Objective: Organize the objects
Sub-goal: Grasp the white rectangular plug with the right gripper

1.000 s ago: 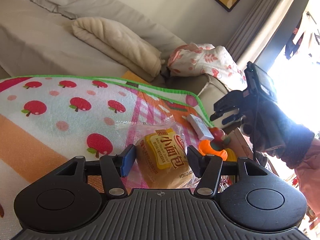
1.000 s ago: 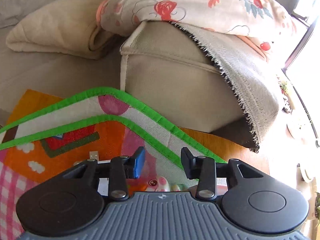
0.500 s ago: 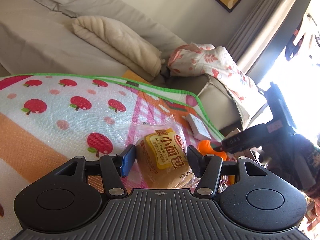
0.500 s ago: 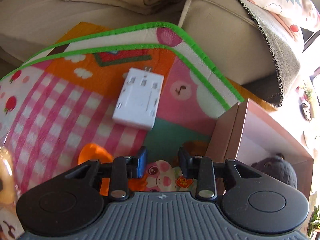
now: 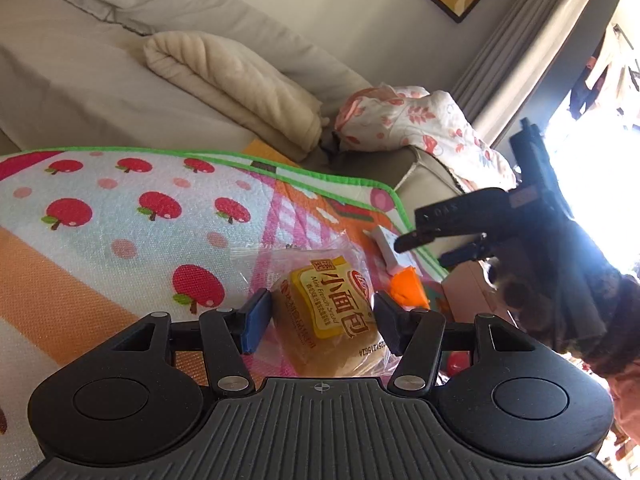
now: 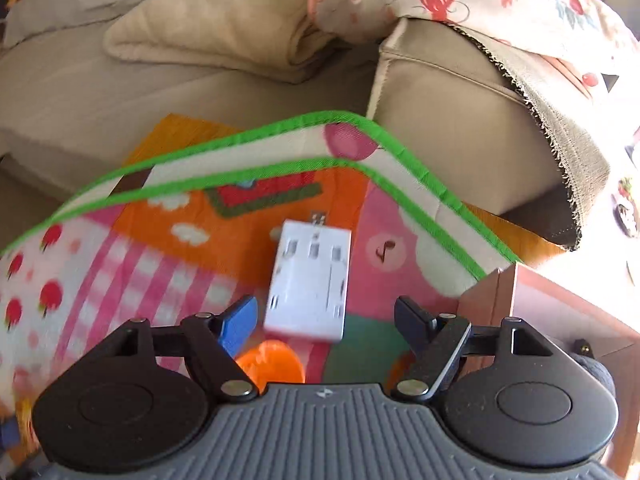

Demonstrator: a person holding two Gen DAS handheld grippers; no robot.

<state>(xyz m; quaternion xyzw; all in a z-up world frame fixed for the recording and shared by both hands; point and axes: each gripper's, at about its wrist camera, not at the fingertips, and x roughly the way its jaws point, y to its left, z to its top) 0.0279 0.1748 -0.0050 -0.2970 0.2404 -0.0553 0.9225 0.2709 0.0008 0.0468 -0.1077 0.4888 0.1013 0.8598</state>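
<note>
A packet of mini French bread (image 5: 328, 316) in clear wrap sits between the fingers of my left gripper (image 5: 320, 312), which is shut on it just above the fruit-print play mat (image 5: 120, 220). A white plug adapter (image 6: 308, 280) lies flat on the mat. My right gripper (image 6: 324, 312) hangs over the adapter's near end; its jaws are opening wide and touch nothing. In the left wrist view the right gripper (image 5: 422, 251) hovers above the same adapter (image 5: 384, 246). An orange toy (image 6: 268, 364) lies just in front of the adapter.
A pink cardboard box (image 6: 560, 312) stands open at the mat's right edge with something dark and fuzzy (image 6: 592, 364) inside. Behind the mat are a beige sofa (image 6: 440, 128), a folded cream blanket (image 5: 240, 88) and a floral quilt (image 5: 420, 128).
The right gripper swung down from the sofa arm to the mat, came over the white adapter, and its jaws went from narrow to wide. The left gripper and bread packet stayed still.
</note>
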